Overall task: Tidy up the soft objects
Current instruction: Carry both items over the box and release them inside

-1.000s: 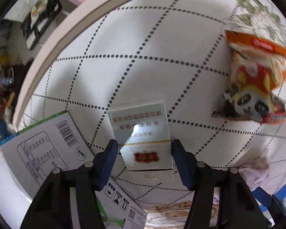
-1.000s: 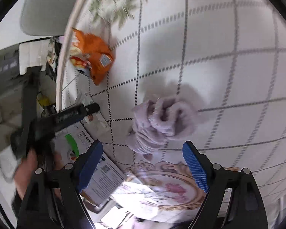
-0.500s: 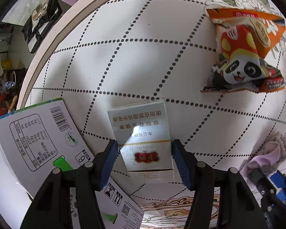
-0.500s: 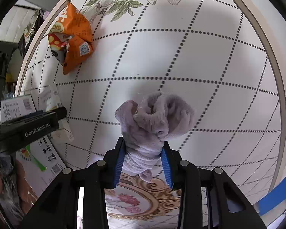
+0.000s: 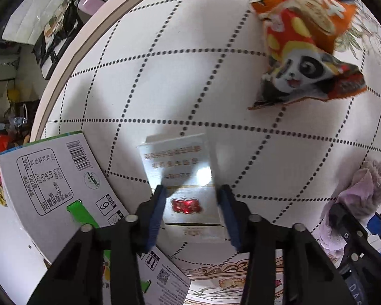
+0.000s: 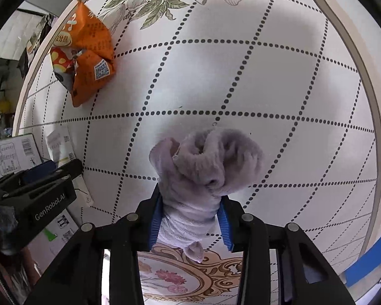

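Observation:
My left gripper (image 5: 191,204) is shut on a small silver cigarette pack (image 5: 180,175) with a red emblem, held over the round table. My right gripper (image 6: 190,218) is shut on a bunched lilac cloth (image 6: 205,167), lifted above the tabletop. The cloth also shows at the right edge of the left wrist view (image 5: 363,190). An orange panda snack bag (image 5: 307,56) lies on the table at the far right; it also shows in the right wrist view (image 6: 83,53). The left gripper shows at the left of the right wrist view (image 6: 38,178).
A white and green carton (image 5: 53,193) lies at the table's left edge, under the left gripper. The round table (image 6: 241,63) has a dotted grid and flower prints. Clutter stands beyond the table's left rim (image 5: 12,96).
My right gripper has closed on the lilac cloth and lifted it. My left gripper has closed on the cigarette pack and swung so that the snack bag shifted left in view.

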Demonstrator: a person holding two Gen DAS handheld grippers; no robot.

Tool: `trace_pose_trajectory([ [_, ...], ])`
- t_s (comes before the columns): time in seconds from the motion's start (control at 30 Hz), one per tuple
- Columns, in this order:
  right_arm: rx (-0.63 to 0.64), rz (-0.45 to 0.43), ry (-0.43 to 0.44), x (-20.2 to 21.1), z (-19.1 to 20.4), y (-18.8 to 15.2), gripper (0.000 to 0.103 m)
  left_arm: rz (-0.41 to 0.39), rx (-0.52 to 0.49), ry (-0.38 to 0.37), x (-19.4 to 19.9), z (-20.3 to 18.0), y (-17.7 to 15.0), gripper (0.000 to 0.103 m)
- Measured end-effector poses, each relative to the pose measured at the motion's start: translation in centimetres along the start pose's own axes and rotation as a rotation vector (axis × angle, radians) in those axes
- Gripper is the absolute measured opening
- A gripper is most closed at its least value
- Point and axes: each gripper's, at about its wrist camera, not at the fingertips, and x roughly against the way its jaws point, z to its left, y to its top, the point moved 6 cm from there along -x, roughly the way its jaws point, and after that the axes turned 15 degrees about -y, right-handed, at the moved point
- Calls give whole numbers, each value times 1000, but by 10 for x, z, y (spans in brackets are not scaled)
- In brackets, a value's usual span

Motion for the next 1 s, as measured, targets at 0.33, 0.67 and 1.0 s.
trace_pose_trajectory([
  [0.33, 22, -14, 57, 18, -18, -10, 37, -9, 65, -158, 18, -12, 3, 37],
  [0.67, 20, -25, 135, 43, -60, -5, 37, 109, 107, -195, 0, 17, 11, 74],
  [1.0, 21, -31, 137, 32, -52, -10, 37, 91, 131, -321, -1, 8, -5, 53],
])
